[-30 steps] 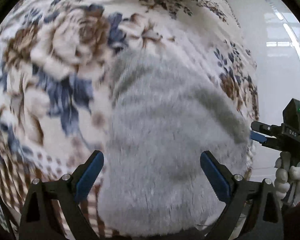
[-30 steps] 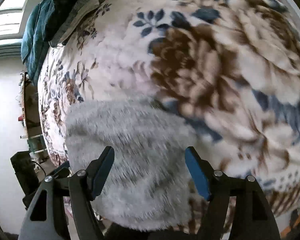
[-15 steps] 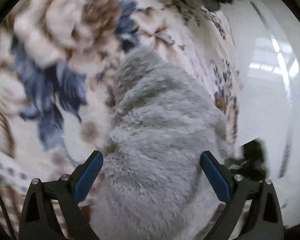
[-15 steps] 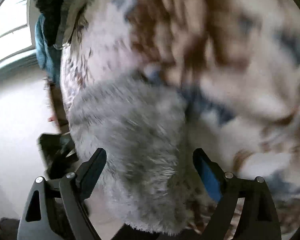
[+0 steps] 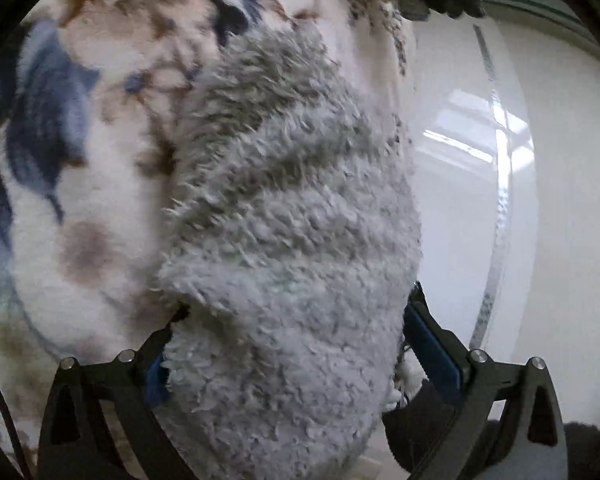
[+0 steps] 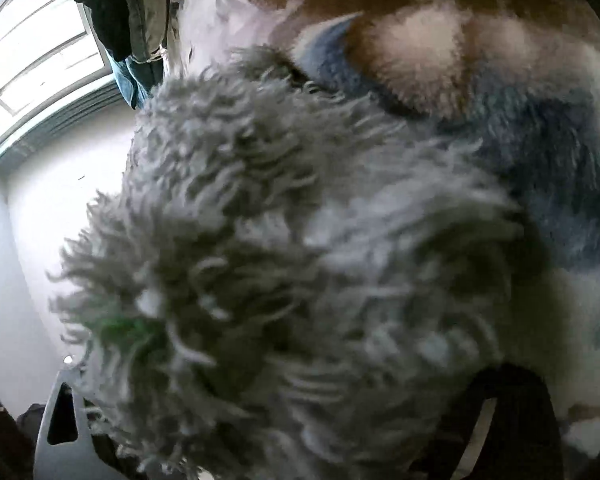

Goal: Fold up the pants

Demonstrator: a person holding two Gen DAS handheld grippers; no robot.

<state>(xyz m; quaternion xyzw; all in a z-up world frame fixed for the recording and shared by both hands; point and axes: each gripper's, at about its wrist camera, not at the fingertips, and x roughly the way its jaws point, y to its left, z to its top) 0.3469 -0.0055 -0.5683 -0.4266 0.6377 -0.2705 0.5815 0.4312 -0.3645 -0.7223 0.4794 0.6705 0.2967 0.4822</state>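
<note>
The grey fluffy pants (image 5: 292,220) lie as a folded bundle on the flowered blanket (image 5: 60,128), near its edge. My left gripper (image 5: 292,344) is open, its two fingers standing on either side of the near end of the pants; the fabric fills the gap and covers the left fingertip. In the right wrist view the pants (image 6: 292,260) fill the frame very close to the lens and hide the fingertips of my right gripper (image 6: 284,420); only the finger bases show at the bottom corners, wide apart.
The blanket (image 6: 500,60) runs on to the right in the right wrist view. The white floor (image 5: 520,200) lies beyond the bed's edge. Dark clothes (image 6: 128,12) hang or pile near a window (image 6: 32,60) at the far end.
Both grippers have moved forward and down onto the pants, which now fill the space between the fingers. The right gripper's fingertips, visible before, are now buried in the fabric.
</note>
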